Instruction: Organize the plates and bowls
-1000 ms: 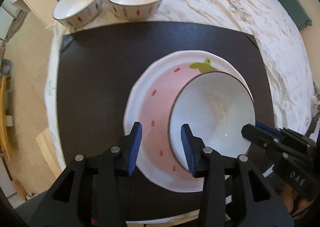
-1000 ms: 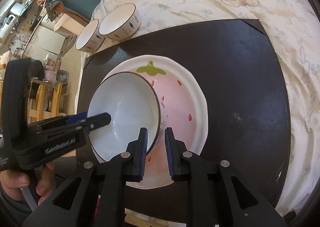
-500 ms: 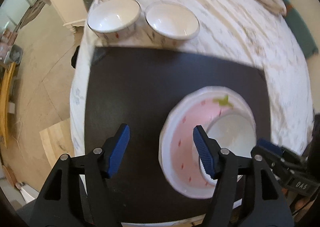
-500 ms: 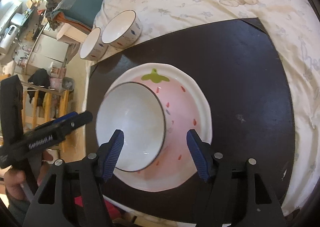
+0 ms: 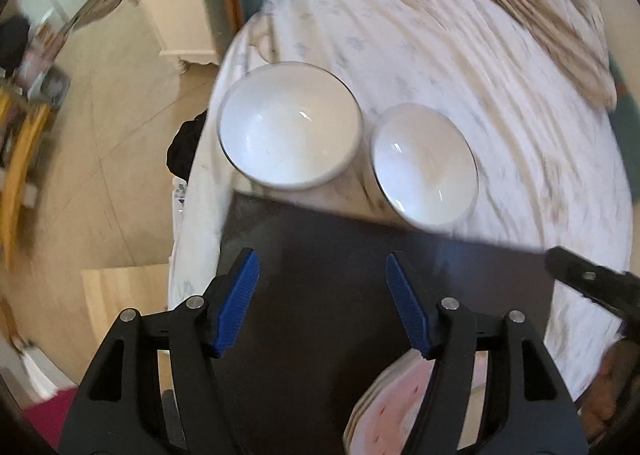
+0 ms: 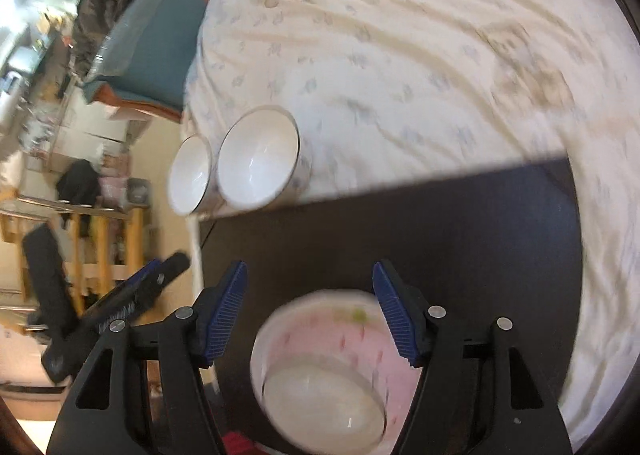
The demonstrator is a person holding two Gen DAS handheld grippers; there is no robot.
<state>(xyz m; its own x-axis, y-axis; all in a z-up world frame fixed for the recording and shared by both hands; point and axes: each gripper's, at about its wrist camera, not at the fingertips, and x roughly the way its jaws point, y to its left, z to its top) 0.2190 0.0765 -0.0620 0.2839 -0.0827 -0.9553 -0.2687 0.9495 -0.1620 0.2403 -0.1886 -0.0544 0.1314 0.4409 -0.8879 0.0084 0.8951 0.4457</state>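
Note:
A pink strawberry plate [image 6: 360, 331] lies on the dark mat [image 6: 440, 223] with a white bowl [image 6: 324, 407] resting in it. Its edge shows in the left wrist view [image 5: 384, 407]. Two more white bowls stand side by side on the bedsheet beyond the mat: one [image 5: 290, 125] to the left, one [image 5: 426, 165] to the right. They also show in the right wrist view [image 6: 190, 175] [image 6: 258, 163]. My left gripper [image 5: 322, 303] is open and empty above the mat, short of the two bowls. My right gripper [image 6: 310, 315] is open and empty above the plate.
The mat lies on a bed with a pale patterned sheet [image 6: 400, 55]. The bed's left edge drops to a wooden floor [image 5: 100, 195]. A white cabinet [image 5: 168, 3] and wooden shelving [image 6: 104, 247] stand to the left.
Both grippers opened and let go of the bowl, which stays in the plate. Both have drawn back and tilted up toward the two far bowls; the left moved forward toward them.

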